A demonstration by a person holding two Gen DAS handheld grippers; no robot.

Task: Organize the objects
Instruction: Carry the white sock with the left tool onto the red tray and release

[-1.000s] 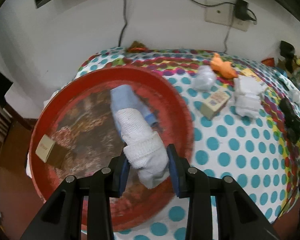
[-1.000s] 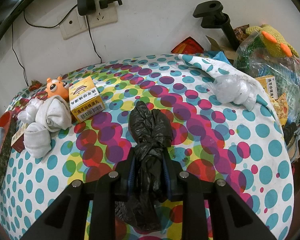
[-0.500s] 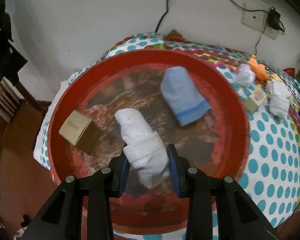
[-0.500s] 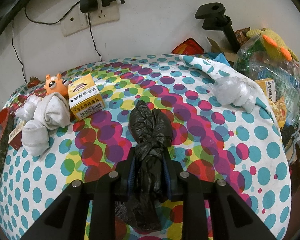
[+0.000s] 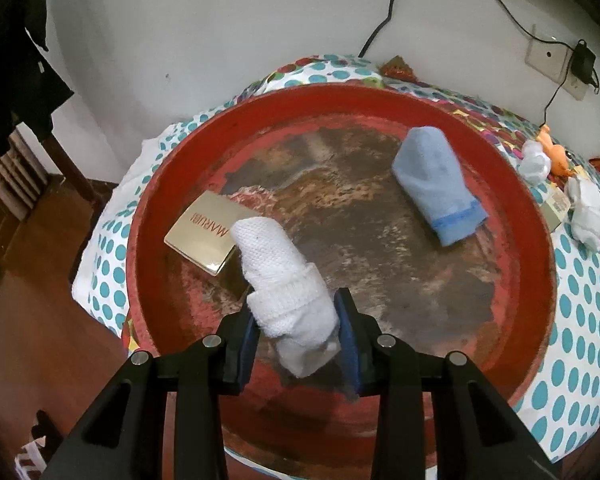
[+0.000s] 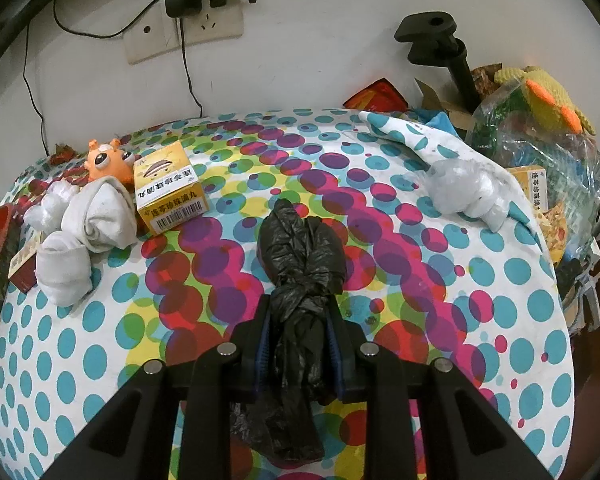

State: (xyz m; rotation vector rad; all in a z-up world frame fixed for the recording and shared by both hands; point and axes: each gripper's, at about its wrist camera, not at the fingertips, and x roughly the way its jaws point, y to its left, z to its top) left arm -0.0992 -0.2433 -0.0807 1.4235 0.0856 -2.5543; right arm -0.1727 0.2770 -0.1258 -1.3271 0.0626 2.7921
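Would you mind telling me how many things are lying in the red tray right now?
2 lie in the red tray: a gold box at the left and a blue sock at the right. The left claw holds a white sock above it.

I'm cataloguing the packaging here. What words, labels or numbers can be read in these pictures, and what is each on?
"MARUBI": on the gold box in the red tray, seen upside down.
Chinese characters and a barcode: on the yellow box, too distorted to read reliably.
Second yellow box by the plastic bags: print too small to read.
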